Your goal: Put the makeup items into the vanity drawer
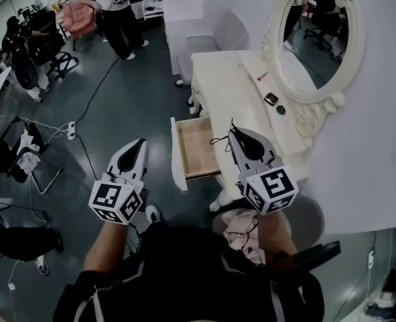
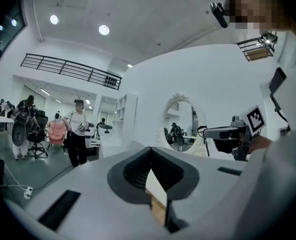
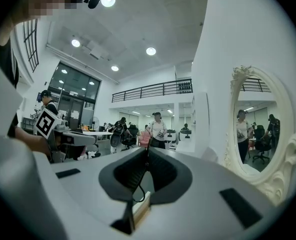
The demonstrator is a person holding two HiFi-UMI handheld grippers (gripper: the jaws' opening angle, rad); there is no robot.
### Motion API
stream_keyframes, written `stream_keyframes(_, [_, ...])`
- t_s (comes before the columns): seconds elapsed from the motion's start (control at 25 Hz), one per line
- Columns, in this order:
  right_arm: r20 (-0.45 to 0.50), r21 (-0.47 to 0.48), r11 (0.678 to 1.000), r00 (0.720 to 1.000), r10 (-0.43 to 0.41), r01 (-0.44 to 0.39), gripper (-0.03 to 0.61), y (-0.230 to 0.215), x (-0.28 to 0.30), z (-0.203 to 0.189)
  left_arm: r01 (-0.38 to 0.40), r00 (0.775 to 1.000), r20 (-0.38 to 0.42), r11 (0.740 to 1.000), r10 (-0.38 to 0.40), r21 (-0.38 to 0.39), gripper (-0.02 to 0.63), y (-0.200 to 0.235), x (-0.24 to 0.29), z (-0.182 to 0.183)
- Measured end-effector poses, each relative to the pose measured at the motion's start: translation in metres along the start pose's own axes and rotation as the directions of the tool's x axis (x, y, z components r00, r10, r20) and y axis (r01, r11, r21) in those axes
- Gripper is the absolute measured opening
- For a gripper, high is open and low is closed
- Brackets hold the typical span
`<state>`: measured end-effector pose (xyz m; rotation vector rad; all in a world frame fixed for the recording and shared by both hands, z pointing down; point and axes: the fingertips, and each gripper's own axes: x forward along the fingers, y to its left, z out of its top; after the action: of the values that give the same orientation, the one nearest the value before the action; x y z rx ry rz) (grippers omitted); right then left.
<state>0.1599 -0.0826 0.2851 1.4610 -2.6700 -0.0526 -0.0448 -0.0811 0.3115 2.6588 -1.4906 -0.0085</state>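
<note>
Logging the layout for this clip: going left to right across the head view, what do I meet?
Power strip on the floor → left gripper → open drawer → right gripper, shut on a thin black cord → oval mirror.

Open, pulled out to the left from the white vanity: shallow drawer [image 1: 196, 149], pale wood inside, white front, level. On the vanity top to the far right, beside the mirror foot, lies a small dark square compact [image 1: 271, 99], flat. Just nearer, a small dark green round piece [image 1: 281, 110]. Farther off and apart, a thin red stick [image 1: 262, 76], lying aslant. Above the drawer's right edge hangs a thin black looped cord [image 1: 216, 139], pinched at the tip of the right gripper [image 1: 232, 129].
</note>
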Motion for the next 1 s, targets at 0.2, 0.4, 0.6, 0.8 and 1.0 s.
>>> stream_keyframes(0.2, [-0.013, -0.01, 0.998, 0.998, -0.067, 0.067, 0.02, -0.016, 0.019, -0.002, 0.089, 0.996, 0.002, 0.996, -0.089, -0.004, 0.003, 0.011, 0.042, -0.003])
stream_keyframes(0.4, [-0.05, -0.022, 0.989, 0.988, -0.147, 0.146, 0.02, -0.027, 0.046, -0.009, 0.183, 0.983, 0.0, 0.983, -0.183, 0.001, 0.003, 0.038, 0.08, -0.004])
stream_keyframes(0.6, [-0.089, -0.019, 0.975, 0.971, -0.221, 0.221, 0.02, -0.035, 0.078, -0.013, 0.264, 0.964, -0.013, 0.965, -0.264, -0.007, 0.004, 0.07, 0.117, -0.002])
stream_keyframes(0.8, [-0.117, -0.011, 0.964, 0.957, -0.266, 0.266, 0.02, -0.038, 0.113, -0.02, 0.319, 0.947, -0.033, 0.948, -0.319, -0.024, 0.003, 0.101, 0.148, -0.005])
stream_keyframes(1.0, [-0.133, -0.002, 0.952, 0.944, -0.303, 0.306, 0.02, -0.041, 0.144, -0.028, 0.378, 0.923, -0.059, 0.925, -0.38, -0.047, 0.003, 0.122, 0.171, -0.015])
